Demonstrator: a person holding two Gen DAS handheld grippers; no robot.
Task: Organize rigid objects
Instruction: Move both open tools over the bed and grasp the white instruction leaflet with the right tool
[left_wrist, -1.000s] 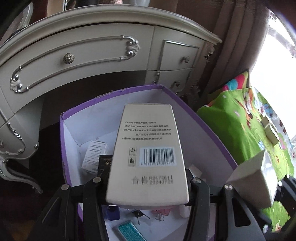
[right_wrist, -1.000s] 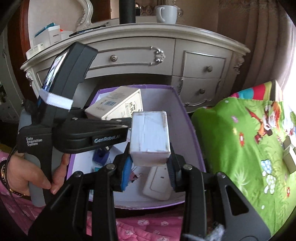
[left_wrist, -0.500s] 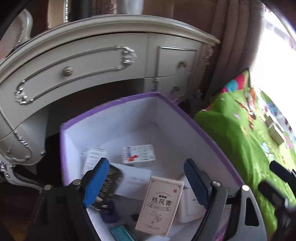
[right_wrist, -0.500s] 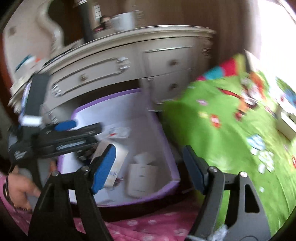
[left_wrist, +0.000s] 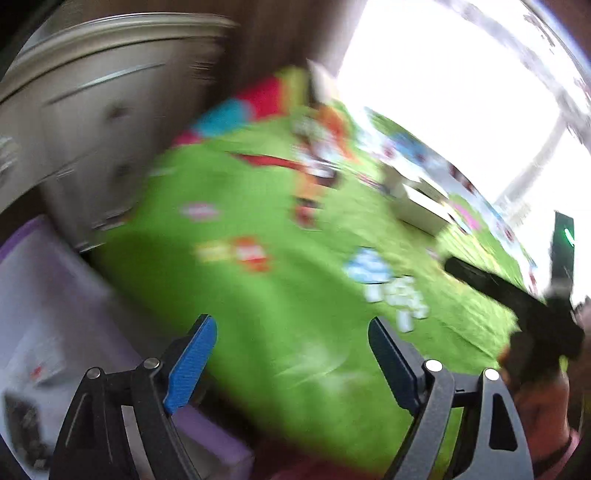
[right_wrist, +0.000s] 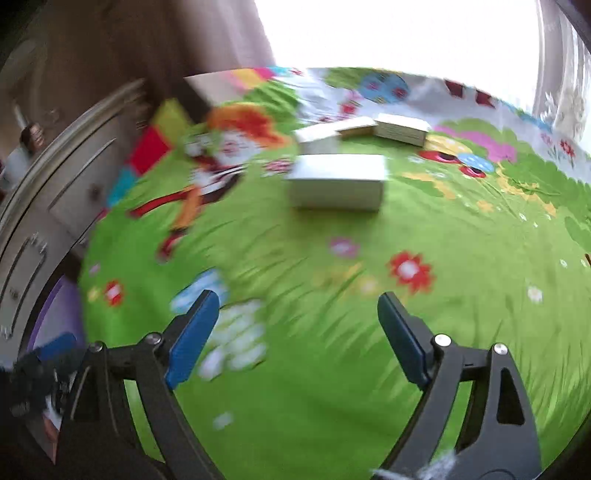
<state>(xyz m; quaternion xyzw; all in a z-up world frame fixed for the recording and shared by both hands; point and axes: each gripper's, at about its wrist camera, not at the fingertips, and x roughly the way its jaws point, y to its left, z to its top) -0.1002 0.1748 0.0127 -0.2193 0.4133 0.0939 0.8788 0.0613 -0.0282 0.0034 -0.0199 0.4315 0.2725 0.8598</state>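
Matt cardboard boxes (right_wrist: 335, 181) lie on a soft printed cloth bedspread (right_wrist: 332, 332) beside a satin-painted dresser (right_wrist: 40, 206).

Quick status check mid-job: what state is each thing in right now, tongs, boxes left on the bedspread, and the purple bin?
Left tongs: open, nothing between the pads, jaws have just been opening.
Right tongs: open, empty, jaws have just been opening.
Nearest white box: closed, lying flat on the green bedspread.
Two boxes behind it: lying flat, blurred.
Purple bin: open-topped, contents too blurred to name.
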